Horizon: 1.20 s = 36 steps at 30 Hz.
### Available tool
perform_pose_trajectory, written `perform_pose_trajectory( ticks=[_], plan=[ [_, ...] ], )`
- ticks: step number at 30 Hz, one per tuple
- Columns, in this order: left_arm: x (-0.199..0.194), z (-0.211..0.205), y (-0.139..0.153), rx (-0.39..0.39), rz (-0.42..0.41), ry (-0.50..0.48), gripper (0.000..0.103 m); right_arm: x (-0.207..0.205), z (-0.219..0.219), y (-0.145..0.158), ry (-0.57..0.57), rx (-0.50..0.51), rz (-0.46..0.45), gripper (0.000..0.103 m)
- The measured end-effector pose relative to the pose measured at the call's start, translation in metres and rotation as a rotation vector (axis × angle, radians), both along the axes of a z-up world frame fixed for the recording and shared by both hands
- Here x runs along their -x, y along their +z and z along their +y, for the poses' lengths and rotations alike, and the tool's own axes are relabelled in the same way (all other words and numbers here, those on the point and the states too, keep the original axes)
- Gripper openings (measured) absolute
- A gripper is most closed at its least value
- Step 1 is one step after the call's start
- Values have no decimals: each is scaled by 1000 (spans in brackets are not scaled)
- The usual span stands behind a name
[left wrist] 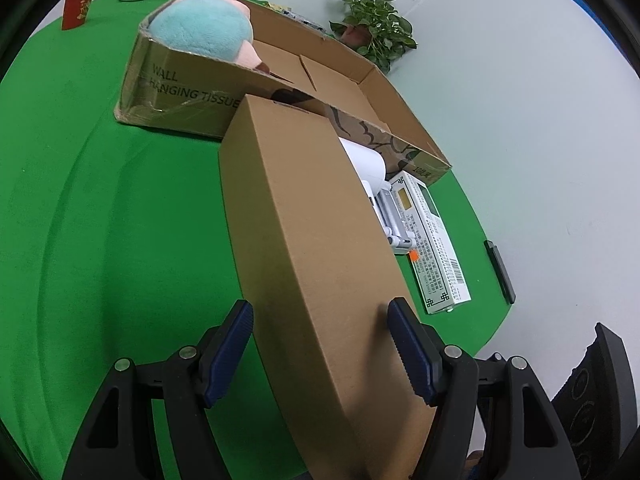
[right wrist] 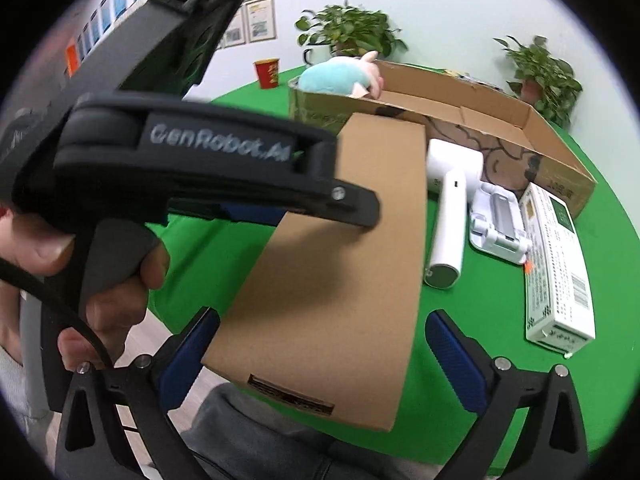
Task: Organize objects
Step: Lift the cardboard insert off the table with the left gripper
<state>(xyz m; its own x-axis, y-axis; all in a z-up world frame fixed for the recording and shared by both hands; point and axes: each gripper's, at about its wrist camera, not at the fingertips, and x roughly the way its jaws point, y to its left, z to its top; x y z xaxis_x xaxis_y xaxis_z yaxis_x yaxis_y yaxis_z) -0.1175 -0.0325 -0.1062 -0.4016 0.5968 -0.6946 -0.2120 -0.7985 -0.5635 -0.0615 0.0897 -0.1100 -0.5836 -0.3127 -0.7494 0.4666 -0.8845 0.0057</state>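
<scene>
The long brown carton [left wrist: 320,248] is held in the left gripper [left wrist: 320,354], whose blue pads press on its two long sides near the near end. Its long axis runs away from the person and slightly leftward in the left wrist view, the far end reaching the wall of the big open cardboard box [left wrist: 180,92] that lies on the green bench [left wrist: 100,220]; whether that end touches the wall I cannot tell. In the right wrist view the carton's near end, with a printed label, juts past the bench edge. The right gripper [right wrist: 322,354] stands wide open, its jaws spread on either side of that near end without pressing it. A teal and pink plush toy [left wrist: 204,28] sits in the far left corner of the big box. Just right of the carton lie a white hair dryer [right wrist: 448,216], a white and grey device [right wrist: 498,224] and a white printed pack [right wrist: 560,264].
</scene>
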Motion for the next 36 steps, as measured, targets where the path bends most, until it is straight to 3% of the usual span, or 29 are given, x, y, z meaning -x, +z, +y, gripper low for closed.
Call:
perform_pose_trajectory(
  ticks=[3, 5, 10, 14, 18, 20, 22, 27, 30, 32, 34, 36],
  plan=[
    [0, 2, -1, -4, -6, -12, 68, -7, -1, 3, 8, -7, 50, 101],
    [0, 2, -1, -5, -10, -18, 68, -11, -2, 6, 8, -7, 85, 92],
    [-2, 0, 0, -15, -22, -10, 68, -9, 8, 8, -10, 59, 79, 91],
    [-8, -12, 9, -14, -9, 21, 72, 5, 32, 12, -13, 287, -29, 91],
    [-14, -25, 15, -32, -13, 43, 73, 19, 51, 2, 37, 582, -207, 90],
    [-17, -28, 16, -14, -19, 52, 72, 20, 49, -3, 57, 638, -248, 90],
    [-20, -28, 19, 12, -5, 55, 66, 18, 44, -7, 77, 659, -274, 90],
    [-25, -21, 29, 111, 37, 86, 64, 20, 38, -9, 92, 656, -302, 91],
    [-25, -18, 35, 165, 48, 99, 64, 17, 36, 3, 102, 581, -241, 92],
    [-25, -16, 43, 218, 70, 114, 57, 12, 34, 12, 117, 524, -189, 92],
    [-24, -17, 49, 233, 80, 114, 49, 7, 36, 20, 116, 462, -125, 92],
    [-23, -17, 54, 231, 93, 108, 49, 2, 37, 27, 120, 428, -78, 92]
  ],
)
